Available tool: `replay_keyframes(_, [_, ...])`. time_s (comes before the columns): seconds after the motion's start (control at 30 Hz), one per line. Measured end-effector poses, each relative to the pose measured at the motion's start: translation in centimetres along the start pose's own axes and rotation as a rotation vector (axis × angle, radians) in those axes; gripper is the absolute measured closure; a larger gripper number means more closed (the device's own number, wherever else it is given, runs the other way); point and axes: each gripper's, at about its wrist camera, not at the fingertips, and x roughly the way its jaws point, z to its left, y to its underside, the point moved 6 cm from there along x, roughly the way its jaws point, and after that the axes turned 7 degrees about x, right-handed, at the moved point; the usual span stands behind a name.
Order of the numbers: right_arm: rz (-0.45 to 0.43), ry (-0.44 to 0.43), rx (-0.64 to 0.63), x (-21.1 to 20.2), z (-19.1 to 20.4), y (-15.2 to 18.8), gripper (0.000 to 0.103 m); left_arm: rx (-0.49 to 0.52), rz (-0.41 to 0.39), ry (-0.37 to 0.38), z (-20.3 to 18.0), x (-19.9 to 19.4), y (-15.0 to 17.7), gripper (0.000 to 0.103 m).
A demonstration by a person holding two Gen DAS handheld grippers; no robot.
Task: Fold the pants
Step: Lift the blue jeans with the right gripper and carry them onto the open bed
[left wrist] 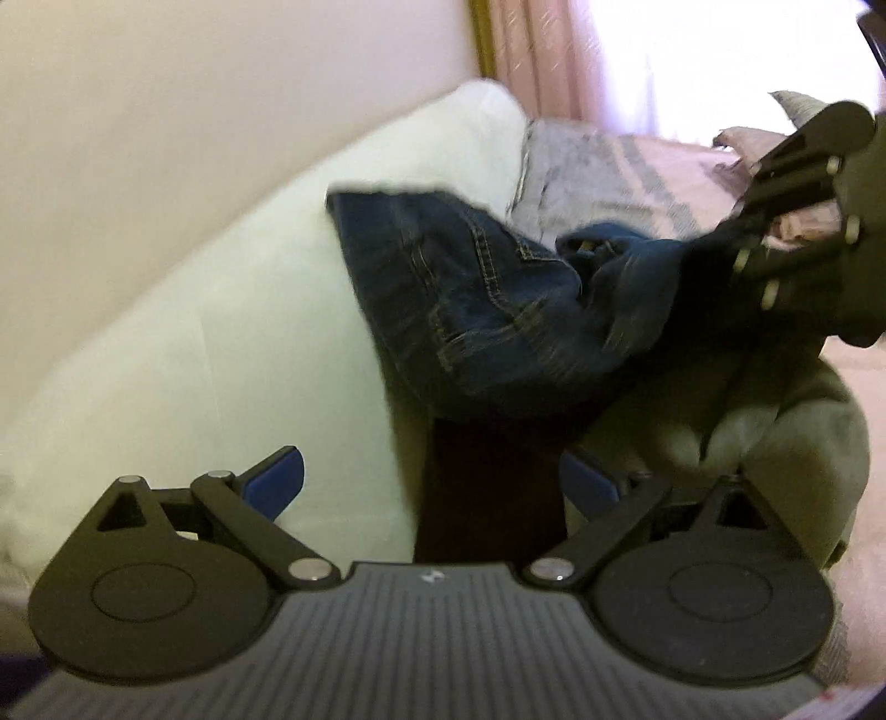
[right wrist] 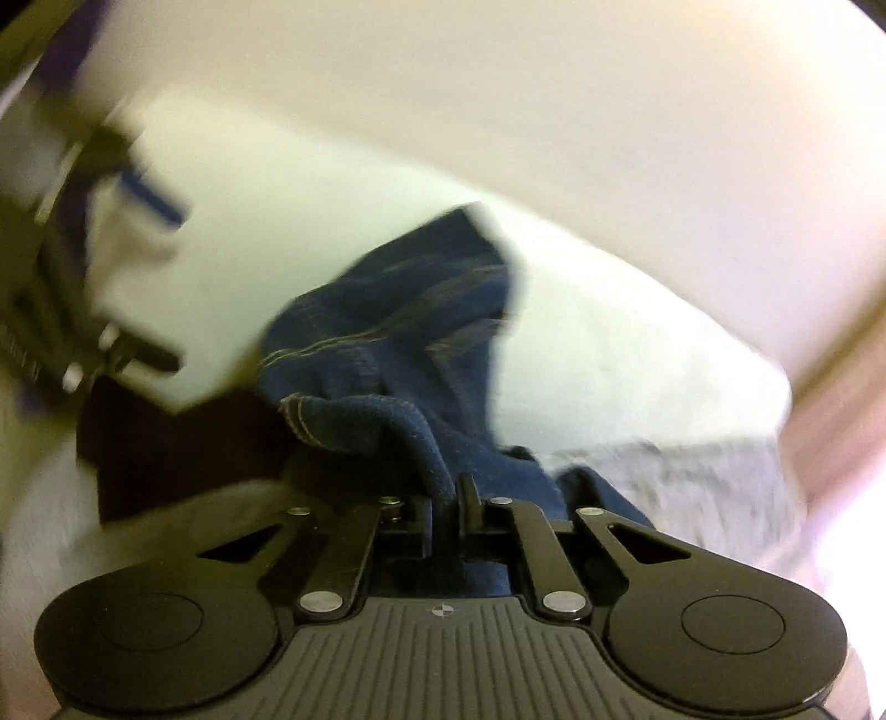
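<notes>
Dark blue jeans [left wrist: 470, 299] with tan stitching lie bunched on a white bed sheet [left wrist: 194, 332], one edge pulled up toward the right. My right gripper [left wrist: 736, 238] comes in from the upper right in the left wrist view and is shut on that edge. In the right wrist view its fingers [right wrist: 446, 498] pinch a fold of the jeans [right wrist: 387, 354]. My left gripper [left wrist: 432, 487] hovers short of the jeans, wide open, with only a dark cloth [left wrist: 487, 487] showing between its blue pads. It also appears blurred at the left edge as the left gripper [right wrist: 138, 266].
A white pillow [left wrist: 443, 144] sits behind the jeans against a pale wall. Grey and pink striped bedding [left wrist: 620, 171] lies at the back right, with an olive-grey cloth [left wrist: 747, 421] at the right. A pink curtain [left wrist: 554, 50] hangs by a bright window.
</notes>
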Motion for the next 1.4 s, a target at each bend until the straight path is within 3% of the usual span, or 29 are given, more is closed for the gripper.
replay_keyframes(0.3, [-0.075,0.119,0.415,-11.6,-12.9,-0.8,0.100,0.154,-0.144,0.068,-1.4,-0.7,-6.5,0.004])
replay_keyframes(0.47, [-0.061,0.204,0.579,-17.2,-17.6,3.0,0.100,0.263,-0.192,0.128,-4.0,-0.1,-8.5,0.004])
replay_keyframes(0.67, [-0.002,0.244,0.724,-19.2,-21.1,7.9,0.100,0.425,-0.308,0.139,-7.9,-0.8,-10.4,0.003])
replay_keyframes(0.83, [0.036,0.244,0.757,-18.2,-21.8,9.4,0.100,0.695,-0.395,0.239,-12.2,-2.3,-9.6,0.005])
replay_keyframes(0.9, [0.047,0.243,0.773,-18.0,-22.7,10.5,0.100,0.767,-0.421,0.289,-13.7,-2.7,-9.3,0.009])
replay_keyframes(1.0, [0.063,0.264,0.794,-19.4,-22.8,12.3,0.100,0.845,-0.471,0.354,-15.9,-3.4,-9.7,0.024])
replay_keyframes(1.1, [0.073,0.274,0.844,-20.6,-24.1,14.2,0.100,0.890,-0.495,0.410,-17.7,-4.4,-10.3,0.053])
replay_keyframes(1.13, [0.073,0.279,0.861,-21.1,-24.3,15.0,0.100,0.896,-0.500,0.434,-18.0,-4.7,-11.0,0.068])
replay_keyframes(1.17, [0.070,0.283,0.885,-21.9,-24.5,15.6,0.100,0.890,-0.505,0.458,-18.2,-5.1,-12.1,0.074])
replay_keyframes(1.27, [0.046,0.292,0.974,-24.6,-25.4,17.8,0.100,0.870,-0.527,0.528,-18.7,-5.8,-15.8,0.083])
replay_keyframes(1.4, [0.004,0.293,1.095,-29.3,-26.2,21.1,0.100,0.881,-0.575,0.615,-21.7,-7.6,-21.9,0.085])
